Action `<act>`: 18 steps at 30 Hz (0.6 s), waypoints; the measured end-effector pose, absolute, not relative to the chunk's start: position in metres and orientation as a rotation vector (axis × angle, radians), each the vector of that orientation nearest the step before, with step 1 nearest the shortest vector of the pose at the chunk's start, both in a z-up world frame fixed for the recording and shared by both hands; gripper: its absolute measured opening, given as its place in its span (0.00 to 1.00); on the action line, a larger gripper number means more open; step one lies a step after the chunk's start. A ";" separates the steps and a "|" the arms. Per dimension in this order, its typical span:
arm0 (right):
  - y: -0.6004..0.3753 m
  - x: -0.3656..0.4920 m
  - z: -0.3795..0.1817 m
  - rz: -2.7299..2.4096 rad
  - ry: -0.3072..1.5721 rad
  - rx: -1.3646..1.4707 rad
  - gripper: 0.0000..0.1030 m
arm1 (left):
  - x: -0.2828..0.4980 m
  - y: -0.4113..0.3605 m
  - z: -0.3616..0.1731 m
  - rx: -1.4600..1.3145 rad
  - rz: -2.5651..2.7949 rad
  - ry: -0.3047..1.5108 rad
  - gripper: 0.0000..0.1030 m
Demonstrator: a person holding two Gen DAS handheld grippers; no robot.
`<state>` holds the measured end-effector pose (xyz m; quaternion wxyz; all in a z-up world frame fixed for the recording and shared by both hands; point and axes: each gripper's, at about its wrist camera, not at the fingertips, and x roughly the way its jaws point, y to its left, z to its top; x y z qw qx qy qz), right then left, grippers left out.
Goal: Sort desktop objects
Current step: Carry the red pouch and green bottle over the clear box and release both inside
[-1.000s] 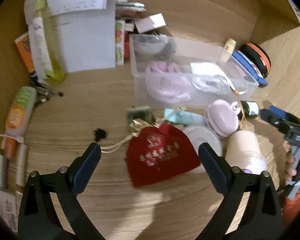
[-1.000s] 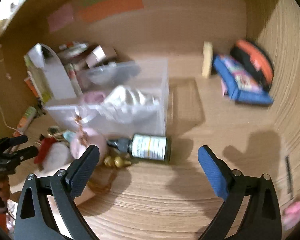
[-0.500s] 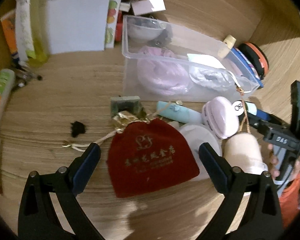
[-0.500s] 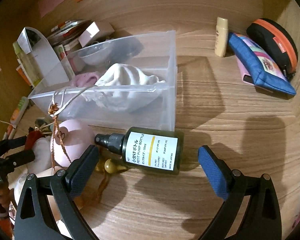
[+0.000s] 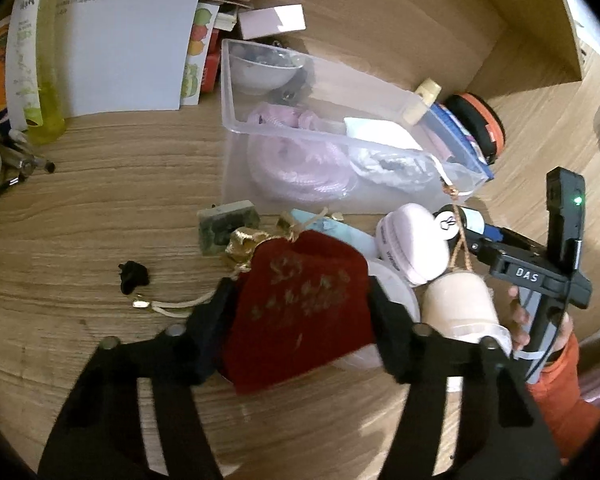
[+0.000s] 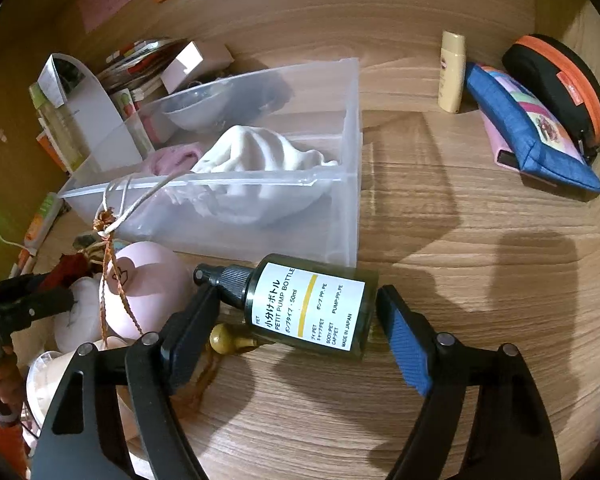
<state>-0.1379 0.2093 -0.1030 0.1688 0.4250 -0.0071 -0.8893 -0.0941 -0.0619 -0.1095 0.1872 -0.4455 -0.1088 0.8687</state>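
A red velvet pouch (image 5: pixel 300 300) with gold lettering lies on the wooden desk. My left gripper (image 5: pixel 298 304) has closed in on it, one finger on each side, touching the cloth. A dark green pump bottle (image 6: pixel 308 304) with a white label lies on its side in front of the clear plastic box (image 6: pixel 340 216). My right gripper (image 6: pixel 296 320) is open, its fingers on either side of the bottle. The right gripper also shows in the left wrist view (image 5: pixel 488 240).
The clear box (image 5: pixel 236 136) holds a pink cord, white cloth and a bowl. A pink round case (image 5: pixel 412 244), a cream jar (image 5: pixel 460 304) and a teal tube lie beside the pouch. A blue pouch (image 6: pixel 528 136), an orange-black case (image 6: pixel 556 84) and a small cream bottle (image 6: pixel 452 72) lie at the right.
My left gripper has moved forward and narrowed onto the red pouch. My right gripper has moved forward and its fingers now flank the green bottle.
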 end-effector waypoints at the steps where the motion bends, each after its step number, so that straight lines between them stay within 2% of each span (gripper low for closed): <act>1: 0.210 -0.137 -0.102 -2.531 -0.015 1.204 0.75 | -0.093 -0.063 -0.108 -1.246 2.447 -0.306 0.48; 9: 0.218 -0.125 -0.090 -2.545 -0.026 1.161 0.75 | -0.093 -0.066 -0.103 -1.228 2.533 -0.261 0.35; 18: 0.227 -0.107 -0.075 -2.582 -0.029 1.111 0.75 | -0.075 -0.066 -0.089 -1.136 2.624 -0.198 0.33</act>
